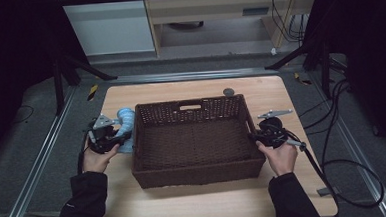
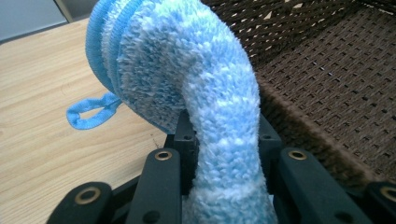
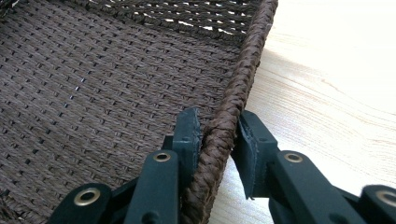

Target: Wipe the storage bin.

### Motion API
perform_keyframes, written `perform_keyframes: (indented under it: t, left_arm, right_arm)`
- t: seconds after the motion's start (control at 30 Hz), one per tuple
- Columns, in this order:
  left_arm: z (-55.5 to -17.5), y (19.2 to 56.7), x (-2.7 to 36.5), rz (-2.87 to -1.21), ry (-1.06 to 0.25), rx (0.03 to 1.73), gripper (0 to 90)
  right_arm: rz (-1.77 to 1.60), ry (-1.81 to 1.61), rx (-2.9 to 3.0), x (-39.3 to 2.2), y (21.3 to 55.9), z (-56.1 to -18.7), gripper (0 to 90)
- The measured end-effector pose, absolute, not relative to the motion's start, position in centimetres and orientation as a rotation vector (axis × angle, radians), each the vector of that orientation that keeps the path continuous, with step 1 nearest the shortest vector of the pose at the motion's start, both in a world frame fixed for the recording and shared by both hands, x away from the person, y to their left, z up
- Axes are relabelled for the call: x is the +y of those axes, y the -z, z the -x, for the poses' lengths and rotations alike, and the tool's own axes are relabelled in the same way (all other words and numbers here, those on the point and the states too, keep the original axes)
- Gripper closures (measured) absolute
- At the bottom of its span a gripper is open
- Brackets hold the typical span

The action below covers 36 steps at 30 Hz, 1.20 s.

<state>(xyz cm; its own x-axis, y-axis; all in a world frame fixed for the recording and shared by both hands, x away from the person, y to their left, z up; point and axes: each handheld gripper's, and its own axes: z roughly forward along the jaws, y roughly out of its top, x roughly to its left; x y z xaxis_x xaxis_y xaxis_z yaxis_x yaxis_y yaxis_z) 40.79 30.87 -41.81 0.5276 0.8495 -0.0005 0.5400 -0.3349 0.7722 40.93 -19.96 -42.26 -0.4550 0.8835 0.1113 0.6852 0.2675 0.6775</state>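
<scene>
Gripping the fluffy blue cloth (image 2: 219,107) in my left gripper (image 2: 226,140) at the basket's (image 1: 197,176) nine o'clock while my right gripper (image 3: 219,135) is pinching its three o'clock rim, I am risking snagging the cloth's loop (image 2: 88,112) on the wicker.

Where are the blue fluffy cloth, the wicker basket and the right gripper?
blue fluffy cloth (image 2: 224,116), left gripper view, on its pinched middle fold.
wicker basket (image 1: 191,104), high view, on its far wall.
right gripper (image 3: 219,135), right gripper view, midway between fingertips astride the basket rim.
</scene>
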Motion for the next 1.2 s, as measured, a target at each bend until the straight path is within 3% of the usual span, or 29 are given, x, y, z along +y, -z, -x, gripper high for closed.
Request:
perform_keyframes:
  t: [0.43,0.83,1.2]
  left_arm:
    - [-39.5,47.0,30.7,-2.171,-0.384,1.163,69.7]
    - [-38.6,42.0,31.0,-2.056,-0.52,1.078,69.6]
    - [-38.7,45.1,30.7,-2.145,-0.427,1.121,69.7]
  right_arm:
    - [-1.451,-0.98,2.249,-19.9,42.2,-40.9,71.4]
    - [-1.459,-0.978,2.229,-19.9,42.3,-41.4,72.0]
    - [-1.397,-0.976,2.216,-19.8,41.9,-41.1,67.4]
